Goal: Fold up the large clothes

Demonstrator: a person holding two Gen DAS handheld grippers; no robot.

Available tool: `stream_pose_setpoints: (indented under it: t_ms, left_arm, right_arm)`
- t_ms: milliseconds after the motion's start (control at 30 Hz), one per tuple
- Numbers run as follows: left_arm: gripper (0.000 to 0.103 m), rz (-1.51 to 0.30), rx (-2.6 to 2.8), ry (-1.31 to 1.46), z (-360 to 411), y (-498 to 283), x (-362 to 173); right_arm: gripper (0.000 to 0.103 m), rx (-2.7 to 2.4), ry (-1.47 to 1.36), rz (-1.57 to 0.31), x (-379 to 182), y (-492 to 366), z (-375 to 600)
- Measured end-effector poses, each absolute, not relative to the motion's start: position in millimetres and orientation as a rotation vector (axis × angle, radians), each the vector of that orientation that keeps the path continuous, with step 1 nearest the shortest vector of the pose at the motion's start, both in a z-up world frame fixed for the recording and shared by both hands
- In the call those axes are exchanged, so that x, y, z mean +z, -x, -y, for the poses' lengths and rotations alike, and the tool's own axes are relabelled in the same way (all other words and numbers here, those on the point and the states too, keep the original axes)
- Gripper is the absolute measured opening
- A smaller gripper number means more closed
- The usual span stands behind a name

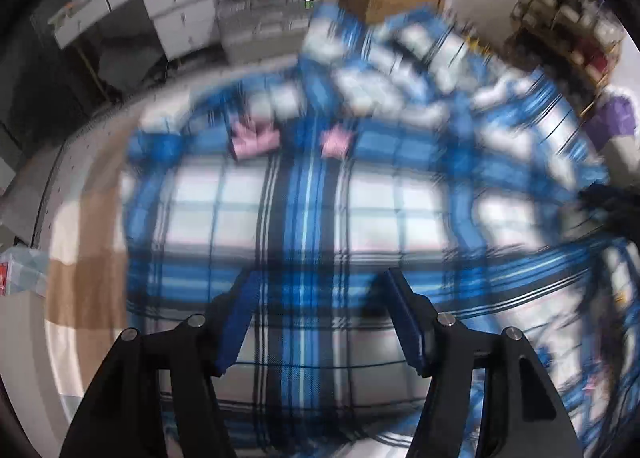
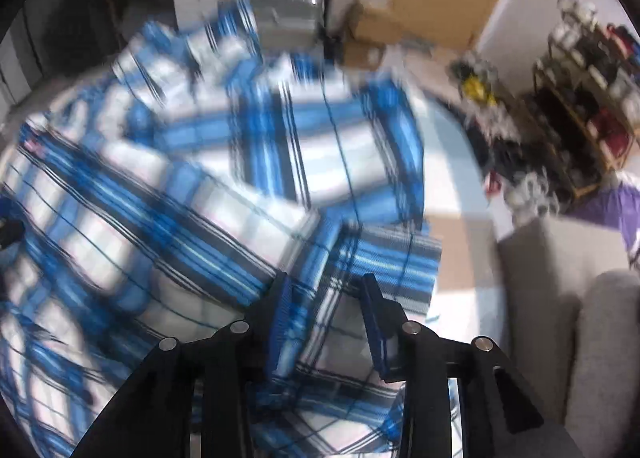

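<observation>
Your left gripper (image 1: 318, 308) stands apart over the soft blue-and-white plaid cloth garment (image 1: 304, 197); your right gripper (image 2: 326, 316) too, with a fold between its jaws. It looks light and limp, so pinch a hem corner.

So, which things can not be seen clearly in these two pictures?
- Plaid shirt: motion blur smears its far part in both wrist views, so sleeves and collar cannot be told apart.
- Pink patches on it, left wrist view: too blurred to identify.
- Shirt's near edge: cut off by the frame and the left gripper.
- Right gripper: cloth lies between the jaws; whether the pads press it is unclear.
</observation>
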State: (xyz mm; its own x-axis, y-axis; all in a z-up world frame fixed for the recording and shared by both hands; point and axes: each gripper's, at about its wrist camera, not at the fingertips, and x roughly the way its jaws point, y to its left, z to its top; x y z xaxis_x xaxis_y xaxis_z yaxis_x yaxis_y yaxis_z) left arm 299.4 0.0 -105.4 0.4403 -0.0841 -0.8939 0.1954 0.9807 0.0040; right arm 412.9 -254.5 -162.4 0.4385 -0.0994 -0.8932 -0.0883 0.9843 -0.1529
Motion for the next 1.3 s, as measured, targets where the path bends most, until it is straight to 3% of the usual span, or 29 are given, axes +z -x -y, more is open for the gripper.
stream_pose_setpoints:
  t_ms: [100,167,267,333,400,667,867,967,1133,1300]
  left_arm:
    - [0.063,-1.037,-0.157,-0.089,-4,-288,-106]
    - [0.062,-1.020,-0.139,-0.080,-7,-279,-102]
    - [0.062,-0.969,-0.180,0.004,-16,-251,-89]
    - [0.062,-0.999,-0.221,-0.018,-9,-242,-92]
    - [0.062,-1.059,-0.246,-0.091,5,-239,-108]
    - [0.062,-1.065,-0.213,-0.050,6,-228,-96]
    - [0.065,-1.122,-0.186,-0.177,36,-234,-119]
    - [0.075,-1.148,-0.163,-0.091,21,-234,-126]
    - [0.076,-1.154,-0.178,-0.099,15,-234,-129]
    - [0.076,-1.175,-0.226,-0.168,9,-226,-132]
  right_arm:
    - [0.031,0.007,0.163,-1.068,-157,-404,258]
    - [0.021,0.034,0.137,-1.059,-151,-396,261]
    - [0.021,0.072,0.102,-0.993,-136,-376,264]
    - [0.021,0.102,0.112,-1.014,-138,-361,262]
    - [0.014,0.082,0.178,-1.062,-153,-355,257]
    - [0.016,0.099,0.155,-1.011,-125,-321,255]
    - [0.016,0.153,0.052,-0.996,-105,-330,241]
    - [0.016,0.143,0.068,-1.000,-112,-348,231]
    - [0.015,0.132,0.170,-1.105,-160,-380,203]
    - [0.016,0.140,0.163,-1.097,-161,-368,204]
